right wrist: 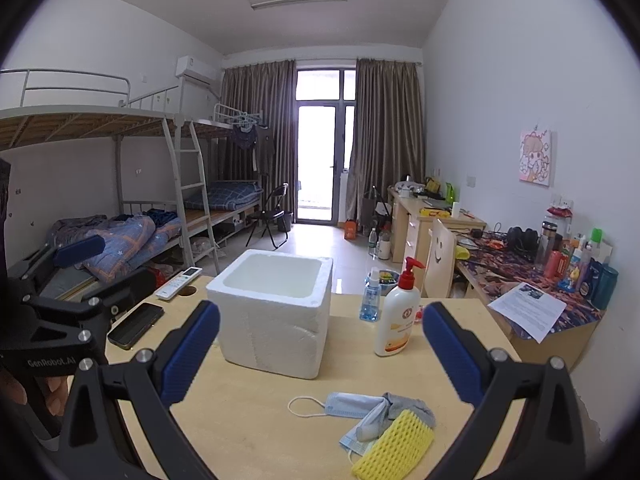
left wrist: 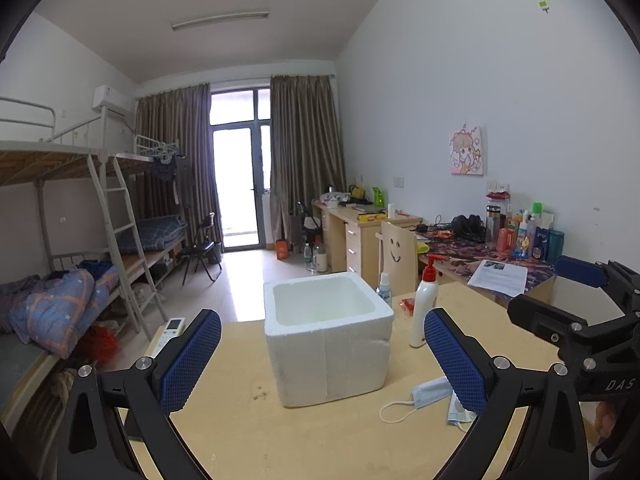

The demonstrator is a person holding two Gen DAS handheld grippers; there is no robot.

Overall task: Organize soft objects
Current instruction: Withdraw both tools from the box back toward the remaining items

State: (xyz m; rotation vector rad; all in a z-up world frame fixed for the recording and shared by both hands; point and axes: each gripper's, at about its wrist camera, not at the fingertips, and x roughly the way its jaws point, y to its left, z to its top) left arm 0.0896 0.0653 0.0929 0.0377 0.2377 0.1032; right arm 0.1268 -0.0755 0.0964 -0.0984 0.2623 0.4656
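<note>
A white foam box [left wrist: 326, 332] stands open and empty in the middle of the wooden table [left wrist: 248, 432]; it also shows in the right wrist view [right wrist: 276, 308]. Near the table's front lie blue face masks [right wrist: 348, 404], a grey cloth [right wrist: 408, 406] and a yellow foam net [right wrist: 394, 446]. One mask shows in the left wrist view [left wrist: 430, 394]. My left gripper [left wrist: 322, 360] is open and empty, held above the table before the box. My right gripper [right wrist: 320, 352] is open and empty, above the soft pile.
A white lotion pump bottle [right wrist: 398, 312] and a small blue spray bottle [right wrist: 370, 296] stand right of the box. A phone [right wrist: 136, 324] and a remote [right wrist: 178, 278] lie at the table's left. A chair with a smiley face [right wrist: 440, 260] and a cluttered desk [right wrist: 532, 280] are behind.
</note>
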